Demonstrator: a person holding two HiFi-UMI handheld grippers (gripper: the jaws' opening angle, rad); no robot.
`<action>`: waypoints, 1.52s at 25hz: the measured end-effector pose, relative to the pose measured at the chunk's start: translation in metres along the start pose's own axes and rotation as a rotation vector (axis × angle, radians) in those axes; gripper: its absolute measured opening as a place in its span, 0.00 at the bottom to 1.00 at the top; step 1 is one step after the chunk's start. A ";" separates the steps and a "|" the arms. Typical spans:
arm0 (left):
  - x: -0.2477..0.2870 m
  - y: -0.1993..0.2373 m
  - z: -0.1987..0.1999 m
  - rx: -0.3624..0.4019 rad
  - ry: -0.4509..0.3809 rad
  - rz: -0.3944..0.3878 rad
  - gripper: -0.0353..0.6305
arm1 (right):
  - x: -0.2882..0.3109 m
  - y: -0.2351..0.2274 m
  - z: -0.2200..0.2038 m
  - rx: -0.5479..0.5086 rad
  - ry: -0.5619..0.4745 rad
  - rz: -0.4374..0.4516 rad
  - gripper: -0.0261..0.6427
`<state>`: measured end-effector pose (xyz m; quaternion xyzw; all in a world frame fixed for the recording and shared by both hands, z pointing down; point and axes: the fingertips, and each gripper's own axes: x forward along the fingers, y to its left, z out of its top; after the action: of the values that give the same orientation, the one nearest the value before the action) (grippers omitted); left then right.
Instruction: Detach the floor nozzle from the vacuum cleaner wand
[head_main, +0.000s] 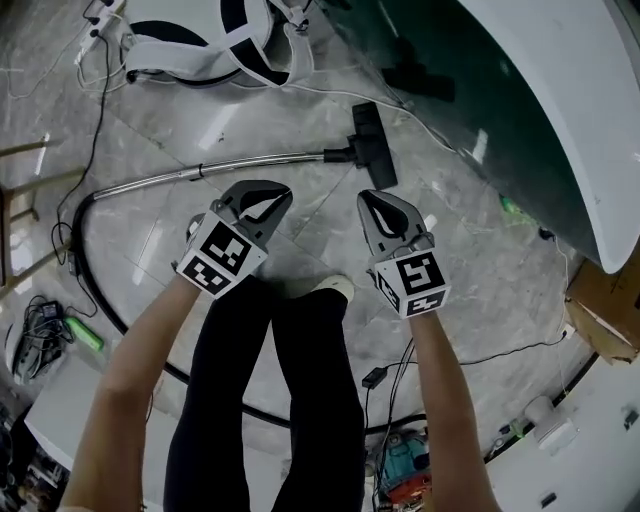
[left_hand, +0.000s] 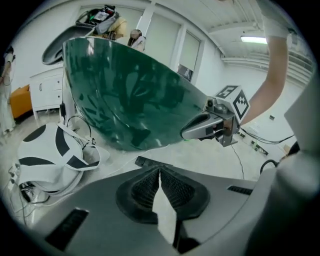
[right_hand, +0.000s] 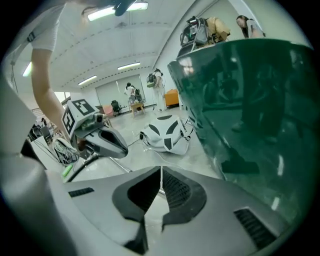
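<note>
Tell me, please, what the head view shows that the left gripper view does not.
Only the head view shows the chrome wand and the person's legs. Only the left gripper view shows the white cabinet and a ceiling light. Both show the green curved panel, the white-and-black shell, the right hand-held gripper with jaws shut, and probably the black floor nozzle.

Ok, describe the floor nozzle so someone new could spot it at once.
Find the dark green curved panel at the head view's upper right. A chrome wand lies pointing toward it, and the floor nozzle caps that end. It is a flat black bar, unlike the white-and-black shell beyond.
</note>
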<state>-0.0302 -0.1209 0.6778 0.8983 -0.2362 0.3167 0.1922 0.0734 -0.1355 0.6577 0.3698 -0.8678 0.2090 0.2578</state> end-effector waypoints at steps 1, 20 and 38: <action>0.012 0.002 -0.013 0.003 0.025 -0.007 0.06 | 0.011 -0.005 -0.015 -0.018 0.025 -0.005 0.06; 0.191 0.073 -0.162 0.292 0.445 0.064 0.37 | 0.153 -0.081 -0.188 -0.644 0.467 0.054 0.34; 0.238 0.087 -0.212 0.557 0.677 0.017 0.36 | 0.221 -0.100 -0.242 -1.278 0.728 0.079 0.33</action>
<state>-0.0152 -0.1584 1.0058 0.7595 -0.0727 0.6464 0.0064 0.0884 -0.1833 0.9965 0.0231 -0.6925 -0.2188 0.6870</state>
